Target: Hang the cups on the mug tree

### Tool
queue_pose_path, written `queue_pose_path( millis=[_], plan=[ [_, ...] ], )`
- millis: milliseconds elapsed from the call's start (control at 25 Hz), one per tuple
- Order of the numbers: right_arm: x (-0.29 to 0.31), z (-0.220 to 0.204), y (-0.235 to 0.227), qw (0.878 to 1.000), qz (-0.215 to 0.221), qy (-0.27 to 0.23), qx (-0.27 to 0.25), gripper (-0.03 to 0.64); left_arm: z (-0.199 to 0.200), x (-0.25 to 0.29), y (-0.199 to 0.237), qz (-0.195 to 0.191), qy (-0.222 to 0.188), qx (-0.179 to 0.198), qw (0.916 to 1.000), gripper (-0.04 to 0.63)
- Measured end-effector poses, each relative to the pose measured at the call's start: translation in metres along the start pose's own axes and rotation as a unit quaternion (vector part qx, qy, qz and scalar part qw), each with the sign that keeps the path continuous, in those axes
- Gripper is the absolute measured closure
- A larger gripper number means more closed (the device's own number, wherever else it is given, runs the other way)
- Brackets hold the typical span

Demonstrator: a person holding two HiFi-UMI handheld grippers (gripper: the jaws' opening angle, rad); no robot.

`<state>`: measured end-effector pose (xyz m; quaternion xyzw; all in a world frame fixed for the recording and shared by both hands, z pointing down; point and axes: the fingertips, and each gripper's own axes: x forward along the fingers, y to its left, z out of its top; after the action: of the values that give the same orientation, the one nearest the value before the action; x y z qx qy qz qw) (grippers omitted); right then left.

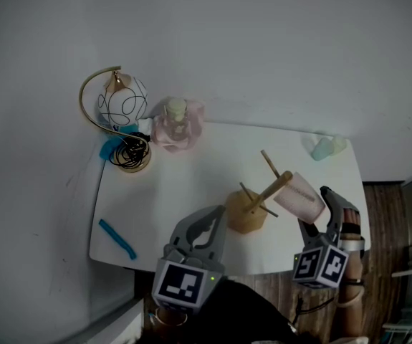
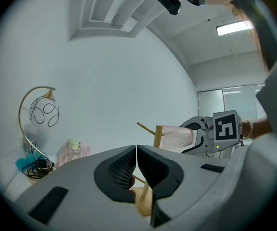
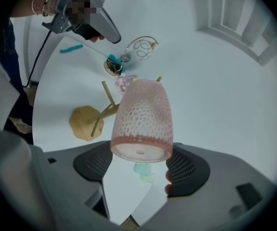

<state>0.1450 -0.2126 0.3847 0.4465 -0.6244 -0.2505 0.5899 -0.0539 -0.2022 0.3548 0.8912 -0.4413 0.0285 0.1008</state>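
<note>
While your right gripper [image 3: 141, 163] clamps the pink cup [image 3: 143, 117] by its near end, one jaw on each side, the cup hangs in the air over the right part of the white table [image 1: 191, 185], clear of the surface. Long axis: it runs straight out along the jaws, with the ringed end facing the gripper camera and the far, rounded end pointing at the top of the wooden mug tree [image 1: 248, 213]. In the left gripper view that axis lies nearly level and the far end sits right at the tree's stem; touching or not, cannot tell. Mug tree: the base is flat on the table near the front edge, the stem is upright and the pegs angle outward. Your left gripper [image 2: 136, 158] has its jaws pressed together on nothing, tips just beside the tree's base on its left; contact not resolvable. Back left corner: a gold-arc lamp [image 1: 120, 102] with a wire globe, and a pink bottle [image 1: 177, 124] with a cream cap beside it. A blue strip [image 1: 116, 239] lies near the front left edge. A pale green object [image 1: 327, 147] sits at the back right, too small to identify.
</note>
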Motion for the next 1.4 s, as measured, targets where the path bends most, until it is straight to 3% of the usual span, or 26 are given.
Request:
queue_pose_path(
  millis=[600, 1000, 1400],
  plan=[
    [-0.020, -0.022, 0.015, 0.990, 0.016, -0.063, 0.124, 0.281, 0.008, 0.000, -0.052, 0.004, -0.006, 0.019, 0.9998, 0.586],
    [-0.048, -0.040, 0.008, 0.964, 0.003, -0.155, 0.218, 0.329, 0.023, -0.001, -0.104, 0.044, -0.021, 0.035, 0.9982, 0.588],
    [-0.065, -0.059, 0.007, 0.940, 0.000, -0.210, 0.269, 0.368, 0.023, -0.017, -0.147, 0.083, -0.025, 0.042, 0.9954, 0.584]
  ],
)
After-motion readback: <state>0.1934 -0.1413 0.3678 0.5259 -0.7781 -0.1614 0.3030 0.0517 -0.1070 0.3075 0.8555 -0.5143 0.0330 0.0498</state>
